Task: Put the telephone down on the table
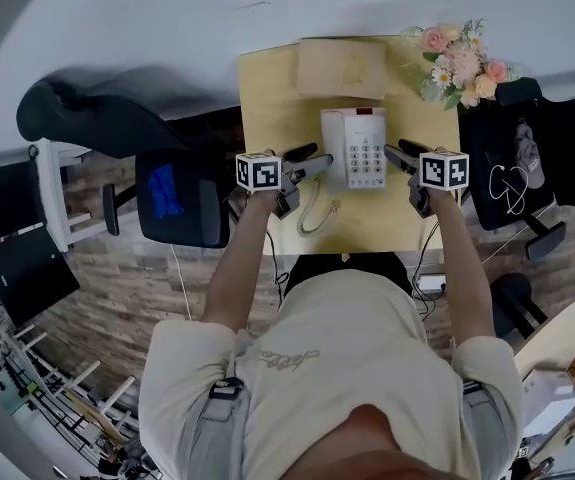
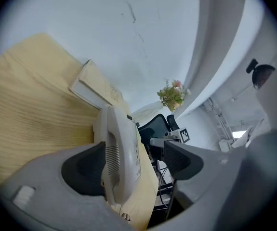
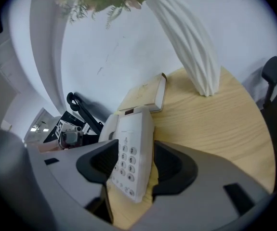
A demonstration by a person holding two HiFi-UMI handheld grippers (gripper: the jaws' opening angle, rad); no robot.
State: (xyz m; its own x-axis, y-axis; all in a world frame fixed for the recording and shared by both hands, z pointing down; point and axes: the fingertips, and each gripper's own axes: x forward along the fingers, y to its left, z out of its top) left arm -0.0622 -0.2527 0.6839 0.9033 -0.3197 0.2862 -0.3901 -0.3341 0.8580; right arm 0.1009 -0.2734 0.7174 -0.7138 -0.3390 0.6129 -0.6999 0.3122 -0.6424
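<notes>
One telephone (image 1: 357, 148), frame centre: right gripper (image 1: 399, 156) clamped on it, left gripper (image 1: 312, 161) apart. Best lowered level onto the desk (image 1: 387, 218).

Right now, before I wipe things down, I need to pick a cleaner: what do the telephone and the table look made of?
The telephone: looks like moulded plastic, off-white, smooth with a dull sheen on its rounded edges. The table: pale wood grain, matte; solid wood, veneer or laminate cannot be told.
</notes>
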